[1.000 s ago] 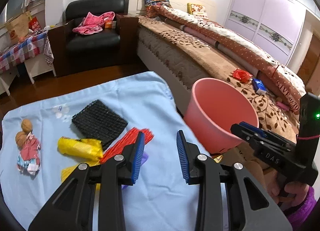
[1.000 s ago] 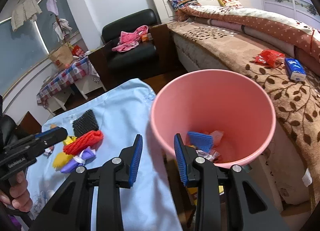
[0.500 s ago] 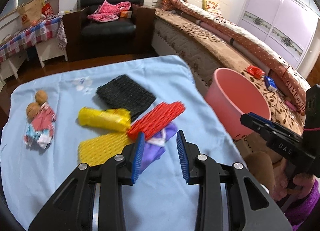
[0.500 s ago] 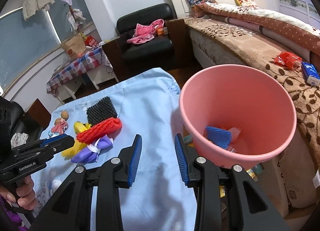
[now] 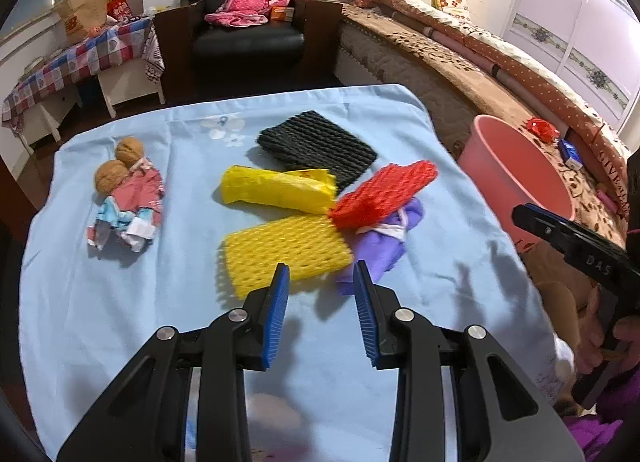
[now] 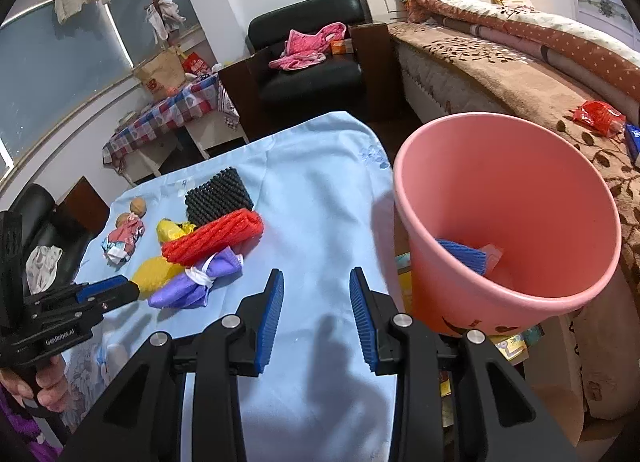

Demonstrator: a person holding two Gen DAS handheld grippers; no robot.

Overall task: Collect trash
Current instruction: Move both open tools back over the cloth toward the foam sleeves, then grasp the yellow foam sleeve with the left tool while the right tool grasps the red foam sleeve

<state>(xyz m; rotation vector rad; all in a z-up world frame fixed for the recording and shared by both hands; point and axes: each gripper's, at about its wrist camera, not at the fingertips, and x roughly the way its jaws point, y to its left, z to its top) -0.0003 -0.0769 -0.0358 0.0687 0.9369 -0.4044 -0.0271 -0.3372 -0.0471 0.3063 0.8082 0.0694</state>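
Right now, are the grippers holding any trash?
No. The left gripper is open above the yellow net, and the right gripper is open over the cloth.

My left claw (image 5: 320, 298) hangs with its jaws apart over bare blue cloth (image 5: 120, 322); just ahead the yellow foam net (image 5: 280, 250) and purple bundle (image 5: 384, 238) block the straight line, with the red net (image 5: 384, 190) lying over both. My right claw (image 6: 316, 314), also parted, has open cloth in front; the pink bucket (image 6: 500, 302) walls off its right side
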